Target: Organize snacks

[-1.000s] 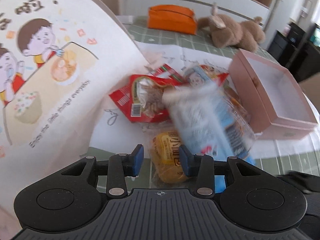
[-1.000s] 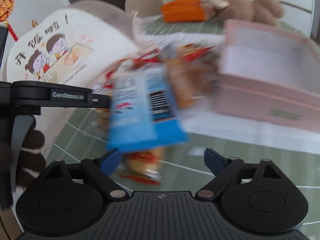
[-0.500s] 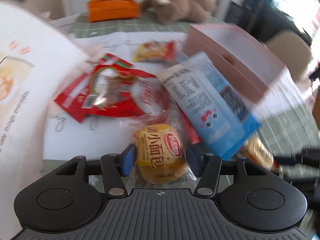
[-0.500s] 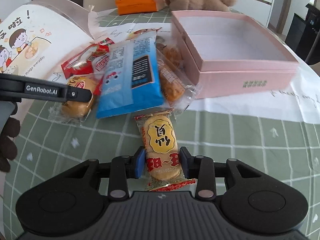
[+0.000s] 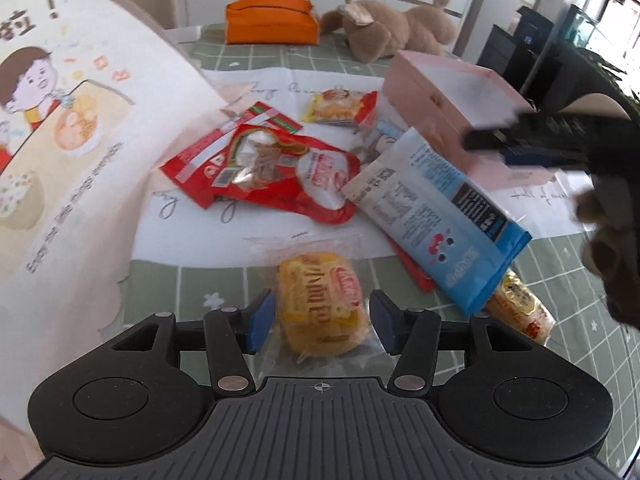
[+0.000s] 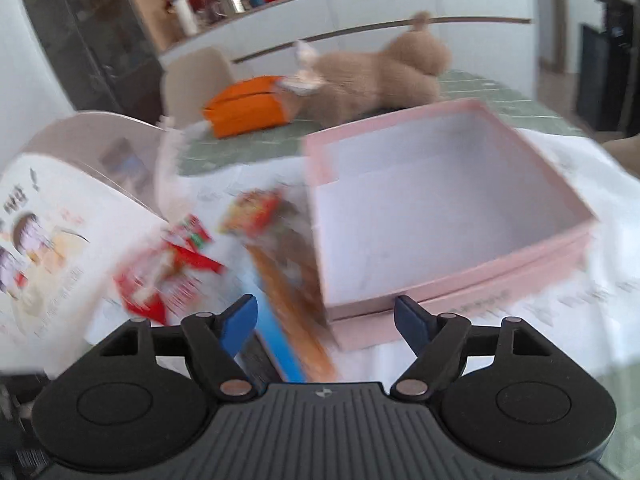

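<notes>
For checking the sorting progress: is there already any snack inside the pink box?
No, in the right wrist view the pink box shows only its bare white inside.

Glossy clear plastic wraps the yellow bun (image 5: 320,312) between my matt blue pads (image 5: 262,322); upper right, a matt pink cardboard box (image 6: 452,216).

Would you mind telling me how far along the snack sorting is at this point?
Little looks done: the pink box shows no snack on the floor that is visible. In hand: the left tool straddles the yellow bun packet, pads not pressing, having just closed slightly; the right tool holds nothing, having just opened. Left: the bun, the red packets, the blue bag and the rice cracker, all lying outside the box.
</notes>
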